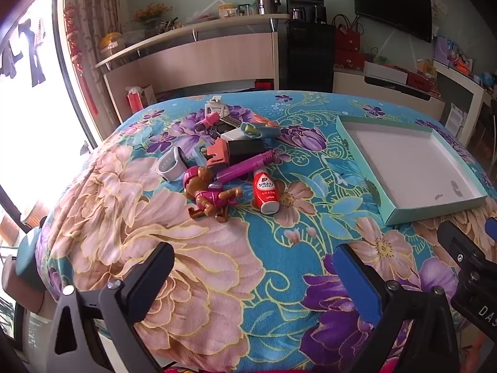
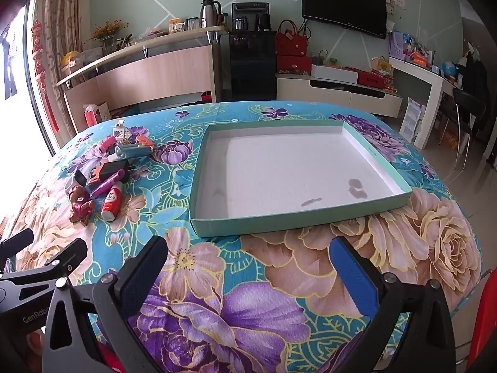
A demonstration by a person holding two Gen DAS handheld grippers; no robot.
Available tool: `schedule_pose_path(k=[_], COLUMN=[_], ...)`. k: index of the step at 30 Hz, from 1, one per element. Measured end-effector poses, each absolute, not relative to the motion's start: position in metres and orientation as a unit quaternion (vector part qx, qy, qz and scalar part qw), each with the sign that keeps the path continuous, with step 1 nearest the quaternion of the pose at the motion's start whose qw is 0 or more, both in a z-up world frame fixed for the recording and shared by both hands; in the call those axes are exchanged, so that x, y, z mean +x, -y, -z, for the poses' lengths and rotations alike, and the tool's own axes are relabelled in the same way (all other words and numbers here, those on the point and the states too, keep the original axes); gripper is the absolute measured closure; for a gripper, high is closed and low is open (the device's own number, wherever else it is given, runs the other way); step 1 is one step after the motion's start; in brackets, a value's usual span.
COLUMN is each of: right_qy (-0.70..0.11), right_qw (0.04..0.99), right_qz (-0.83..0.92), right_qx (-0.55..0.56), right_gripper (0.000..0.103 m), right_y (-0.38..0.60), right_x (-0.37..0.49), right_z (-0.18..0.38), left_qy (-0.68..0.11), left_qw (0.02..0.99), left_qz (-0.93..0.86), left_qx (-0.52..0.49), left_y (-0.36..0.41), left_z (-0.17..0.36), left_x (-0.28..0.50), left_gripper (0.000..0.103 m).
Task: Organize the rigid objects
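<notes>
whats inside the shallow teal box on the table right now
No objects. The teal box shows only its bare white floor with a few dark smudges. The toys and the red bottle lie in a pile outside, left of it. What is under the box is hidden.

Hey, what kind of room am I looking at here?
Most likely a home living room. A black flat-screen television hangs on the wall above a low white media cabinet, a steel thermos jug stands on a wooden counter, and a floral blanket-covered table holds small toys.
</notes>
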State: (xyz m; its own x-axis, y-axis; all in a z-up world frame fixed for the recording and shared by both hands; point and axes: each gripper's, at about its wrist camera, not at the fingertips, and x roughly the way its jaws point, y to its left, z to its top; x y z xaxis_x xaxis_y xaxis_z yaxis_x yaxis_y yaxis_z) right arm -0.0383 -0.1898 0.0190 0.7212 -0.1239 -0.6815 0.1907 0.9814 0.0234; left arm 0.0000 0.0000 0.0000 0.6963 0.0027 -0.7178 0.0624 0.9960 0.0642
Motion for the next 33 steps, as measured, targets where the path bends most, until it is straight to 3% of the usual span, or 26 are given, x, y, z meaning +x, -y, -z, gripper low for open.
schedule_pose_path(k=[33], right_qy=[-0.362], right_qw=[0.927], right_qz=[0.087], right_qx=[0.046], right_gripper=[0.0], right_y=[0.1901], right_x=[-0.0395], right_z=[-0.0197], left_qy=[-0.397], left_qw=[0.917], left_qz=[0.012], left_qx=[0.032], left_y=[-0.0016], left_z=[0.0004], left_x=[-0.0005], left_gripper=[0.0])
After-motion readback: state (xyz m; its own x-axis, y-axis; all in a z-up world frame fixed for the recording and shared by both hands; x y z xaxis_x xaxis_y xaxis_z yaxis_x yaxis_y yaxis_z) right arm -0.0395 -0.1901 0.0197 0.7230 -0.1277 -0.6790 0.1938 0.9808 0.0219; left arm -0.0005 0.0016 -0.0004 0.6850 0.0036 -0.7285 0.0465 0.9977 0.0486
